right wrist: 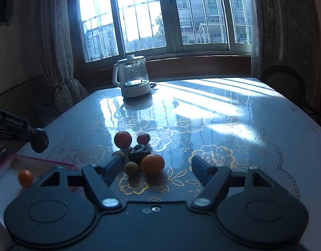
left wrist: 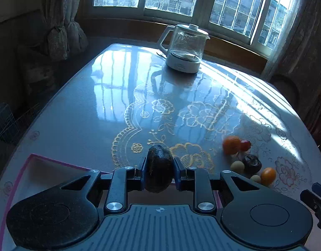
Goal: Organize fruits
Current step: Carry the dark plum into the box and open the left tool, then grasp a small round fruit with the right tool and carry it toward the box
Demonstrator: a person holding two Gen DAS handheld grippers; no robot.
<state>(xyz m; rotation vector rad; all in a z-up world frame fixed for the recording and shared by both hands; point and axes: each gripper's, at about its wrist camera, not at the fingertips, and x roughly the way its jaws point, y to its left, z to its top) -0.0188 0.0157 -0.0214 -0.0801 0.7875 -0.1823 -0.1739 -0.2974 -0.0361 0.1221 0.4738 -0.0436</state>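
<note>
Backlit room, bright windows, dim interior

Daylight pours in through the windows (right wrist: 152,18), blown out to white in places; the curtains (right wrist: 56,48) and walls fall into deep shade; sun stripes and a broad glare lie across the glossy desk (left wrist: 81,113), which mirrors the window bars; the glass kettle (left wrist: 184,48) casts a dark reflection toward the camera; the small fruits (right wrist: 139,152) sit in cool, bluish half-light; both views bow strongly at the edges, bending frames and desk rim; focus is fairly sharp throughout, corners darkened.
</note>
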